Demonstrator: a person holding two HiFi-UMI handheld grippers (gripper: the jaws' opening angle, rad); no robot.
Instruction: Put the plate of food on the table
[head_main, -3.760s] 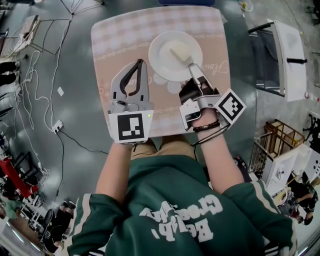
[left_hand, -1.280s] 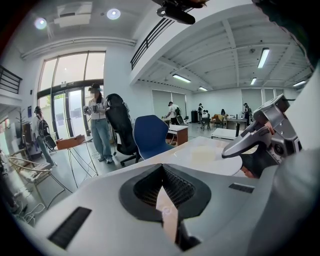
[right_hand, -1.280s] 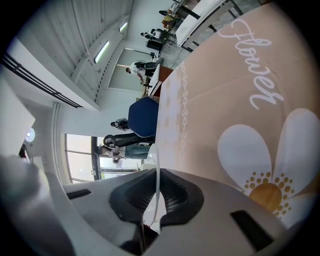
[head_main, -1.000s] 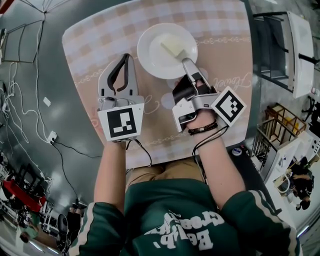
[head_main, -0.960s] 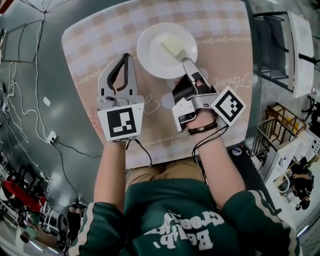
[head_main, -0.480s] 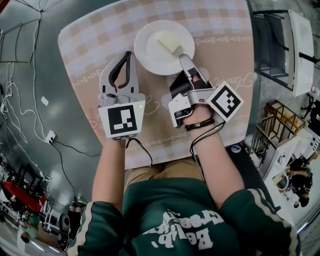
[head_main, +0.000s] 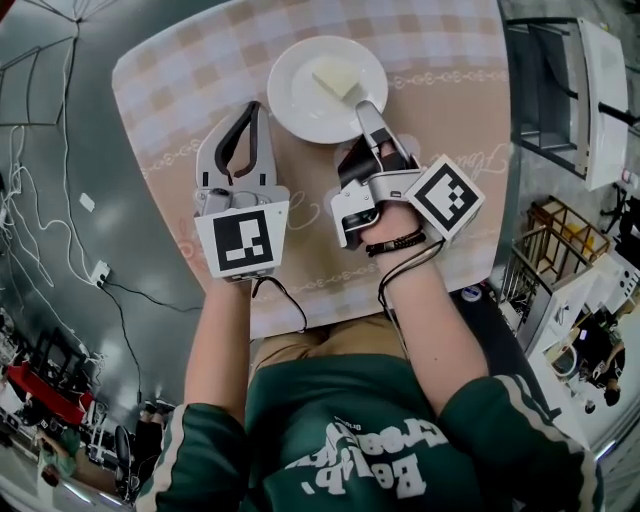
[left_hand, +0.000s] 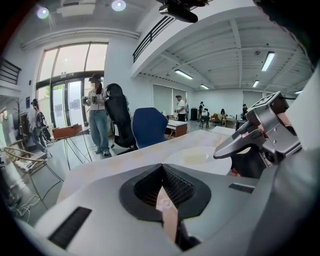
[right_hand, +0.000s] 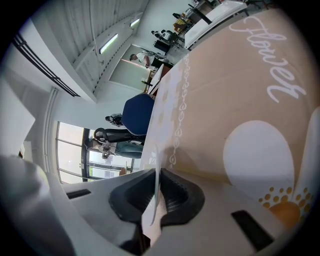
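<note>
**Head view with both tool views: the plate at the moment of set-down.**

- **Left:** The left tool (head_main: 249, 110) hung over the bench (head_main: 170, 95), at 9 o'clock of the plate. Its jaws were pressed together on nothing, as its own view confirmed. It held the same pose and the same station beside the plate as in every earlier frame.
- **Centre:** The white plate (head_main: 305, 95) lay level over the far half of the bench. A pale block of food (head_main: 337, 80) sat on it toward 1 o'clock.
- **Change over the last half second:** The plate had drifted slightly toward 12 o'clock in the view. The bench drifted with it, so head motion probably accounted for much of this. Against the frame from nearly four seconds before, the plate sat farther from the person's edge of the bench.
- **Right:** The right tool (head_main: 366, 108) pinched the plate's rim at 5 o'clock. Its own view showed the thin white edge clamped between the pads, with the patterned bench close beneath.
- **State of the task:** The placing appeared almost complete, with only the release remaining. Whether the plate's base already touched the bench could not be told.
</note>
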